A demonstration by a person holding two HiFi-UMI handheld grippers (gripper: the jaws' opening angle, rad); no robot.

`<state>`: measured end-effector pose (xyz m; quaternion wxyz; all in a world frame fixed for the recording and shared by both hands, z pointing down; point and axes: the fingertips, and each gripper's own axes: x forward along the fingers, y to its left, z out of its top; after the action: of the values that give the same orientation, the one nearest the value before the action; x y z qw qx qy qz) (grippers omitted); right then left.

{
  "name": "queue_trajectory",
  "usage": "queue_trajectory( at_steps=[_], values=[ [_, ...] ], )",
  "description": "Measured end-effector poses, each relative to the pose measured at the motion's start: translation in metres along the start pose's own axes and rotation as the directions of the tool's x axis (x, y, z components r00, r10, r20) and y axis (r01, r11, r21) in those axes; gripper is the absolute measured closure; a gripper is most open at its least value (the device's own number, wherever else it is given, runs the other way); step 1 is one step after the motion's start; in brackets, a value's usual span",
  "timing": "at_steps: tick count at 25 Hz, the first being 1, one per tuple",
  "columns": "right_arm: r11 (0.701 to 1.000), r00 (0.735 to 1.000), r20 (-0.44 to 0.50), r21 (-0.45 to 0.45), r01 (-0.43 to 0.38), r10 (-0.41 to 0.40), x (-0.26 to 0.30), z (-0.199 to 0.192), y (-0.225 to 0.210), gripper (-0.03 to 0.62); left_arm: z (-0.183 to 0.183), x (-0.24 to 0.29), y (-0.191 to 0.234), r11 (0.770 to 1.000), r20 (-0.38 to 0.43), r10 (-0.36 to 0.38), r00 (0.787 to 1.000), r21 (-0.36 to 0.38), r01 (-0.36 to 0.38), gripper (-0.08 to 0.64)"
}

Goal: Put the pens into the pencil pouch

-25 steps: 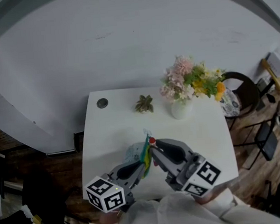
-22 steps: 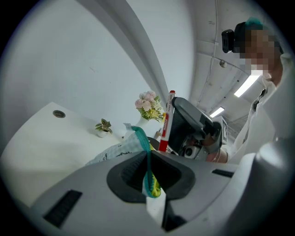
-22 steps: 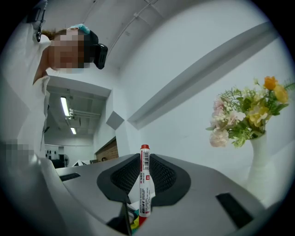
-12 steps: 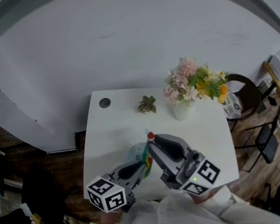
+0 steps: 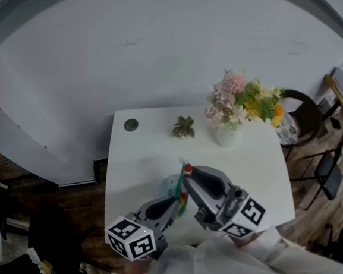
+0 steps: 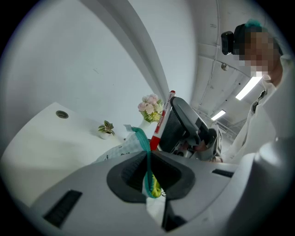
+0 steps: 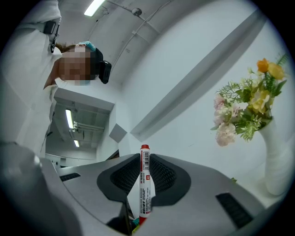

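My right gripper is shut on a red-and-white marker, which stands nearly upright between its jaws with the red cap up. The marker's lower end reaches down at the mouth of the pencil pouch, a pale patterned pouch with a teal zip edge. My left gripper is shut on that teal edge and holds the pouch up off the white table. In the left gripper view the marker and the right gripper rise just behind the pouch. Something yellow-green shows inside the pouch.
A white vase of pink and yellow flowers stands at the table's back right, a small potted succulent beside it. A round cable grommet sits at the back left. Chairs stand right of the table.
The right gripper has shifted a little with the marker, which stays upright at the pouch mouth. The left gripper keeps its hold on the pouch.
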<state>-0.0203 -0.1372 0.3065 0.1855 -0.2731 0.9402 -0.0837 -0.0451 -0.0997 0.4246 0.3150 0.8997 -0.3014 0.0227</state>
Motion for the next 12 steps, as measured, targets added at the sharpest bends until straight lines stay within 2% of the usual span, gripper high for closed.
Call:
queue_trajectory(
  at_steps=[12],
  values=[
    [0.998,0.995,-0.079,-0.02,-0.056,0.054,-0.006,-0.022,0.015,0.532,0.005,-0.005,0.006,1.0,0.023,0.004,1.0,-0.002,-0.004,0.528]
  ],
)
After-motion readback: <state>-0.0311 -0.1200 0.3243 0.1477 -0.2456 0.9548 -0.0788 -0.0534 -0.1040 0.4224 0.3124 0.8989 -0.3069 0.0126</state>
